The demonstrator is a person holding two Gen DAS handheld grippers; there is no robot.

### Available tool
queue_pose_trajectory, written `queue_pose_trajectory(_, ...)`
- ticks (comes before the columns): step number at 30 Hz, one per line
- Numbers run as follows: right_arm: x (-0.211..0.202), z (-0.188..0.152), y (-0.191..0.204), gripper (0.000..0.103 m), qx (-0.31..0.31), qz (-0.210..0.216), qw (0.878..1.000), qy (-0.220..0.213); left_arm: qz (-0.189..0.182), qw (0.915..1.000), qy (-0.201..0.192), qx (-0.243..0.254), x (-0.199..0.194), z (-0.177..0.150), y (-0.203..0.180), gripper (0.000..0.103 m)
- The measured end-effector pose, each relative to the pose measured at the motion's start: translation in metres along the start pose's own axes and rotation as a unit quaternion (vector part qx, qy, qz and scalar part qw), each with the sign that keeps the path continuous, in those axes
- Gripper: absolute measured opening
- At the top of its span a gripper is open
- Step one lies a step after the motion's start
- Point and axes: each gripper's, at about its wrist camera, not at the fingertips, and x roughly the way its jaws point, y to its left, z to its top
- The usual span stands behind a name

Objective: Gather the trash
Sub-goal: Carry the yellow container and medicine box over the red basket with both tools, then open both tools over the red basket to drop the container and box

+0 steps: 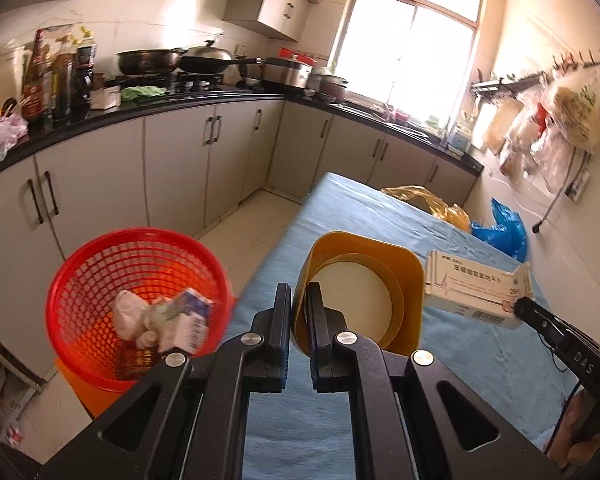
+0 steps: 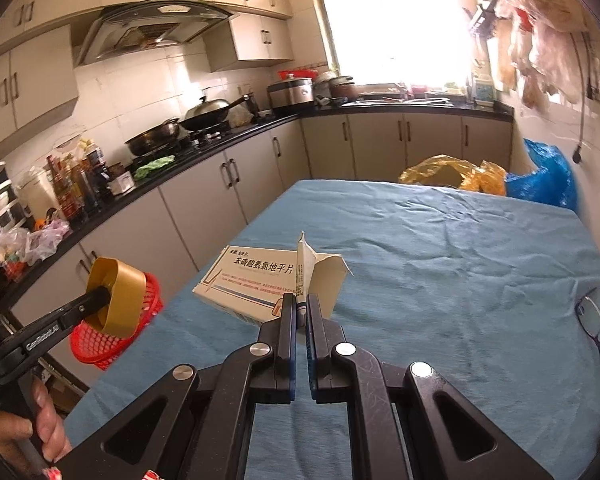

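My left gripper [image 1: 299, 322] is clamped on the yellow cup [image 1: 360, 292], right gripper [image 2: 299, 320] on the medicine box [image 2: 260, 284]; both block the near desk [image 2: 440, 260] edge; far half is bare cloth w/ glasses [image 2: 598, 332] at right; red basket [image 1: 140, 304] mouth open at left, trash only in the bottom.

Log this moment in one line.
left claw: holds yellow tub | right claw: holds medicine box | red basket: part-filled

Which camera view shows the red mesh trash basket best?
The left wrist view: the red mesh plastic trash basket shows its whole rim and the crumpled trash inside. In the right wrist view the basket is mostly hidden behind the yellow plastic container; its contents cannot be seen.
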Motion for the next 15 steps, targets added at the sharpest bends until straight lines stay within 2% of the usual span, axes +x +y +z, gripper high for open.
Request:
queue_pose_trajectory(6,0.015,0.005,0.048,0.005,-0.044,0.017,0.999,0.009,0.029,0.9992,-0.004,-0.027,-0.004,0.003,0.05,0.007)
queue_pose_trajectory(15,0.057,0.015,0.133,0.005,-0.118,0.028,0.992,0.022,0.068,0.9952,0.013,-0.069,0.007,0.001,0.128,0.007)
